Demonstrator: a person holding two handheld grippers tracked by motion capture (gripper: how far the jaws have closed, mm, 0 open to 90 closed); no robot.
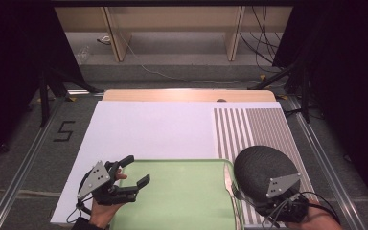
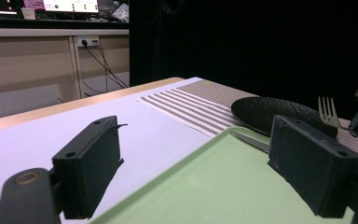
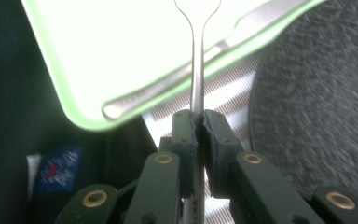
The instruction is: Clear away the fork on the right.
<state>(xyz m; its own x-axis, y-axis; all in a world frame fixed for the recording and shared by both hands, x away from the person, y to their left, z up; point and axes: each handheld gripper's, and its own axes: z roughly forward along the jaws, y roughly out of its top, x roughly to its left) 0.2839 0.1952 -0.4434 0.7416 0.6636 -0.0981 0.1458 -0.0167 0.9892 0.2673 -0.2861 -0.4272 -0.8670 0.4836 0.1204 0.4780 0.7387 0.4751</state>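
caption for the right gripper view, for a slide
Right gripper clamps a fork by its handle, above a knife on the green tray's edge.

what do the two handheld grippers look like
Both are black. The left gripper has two blocky rectangular jaws and a grey three-cornered plate on top with small dark holes. The right gripper has brass-coloured pivot rivets on its linkage arms, a like grey plate and thin black cables.

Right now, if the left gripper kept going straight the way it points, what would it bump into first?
Probably the knife lying along the far edge of the green tray. The left gripper is open above that tray, aimed toward the dark plate beyond. Depth is hard to judge, so it might pass over the knife.
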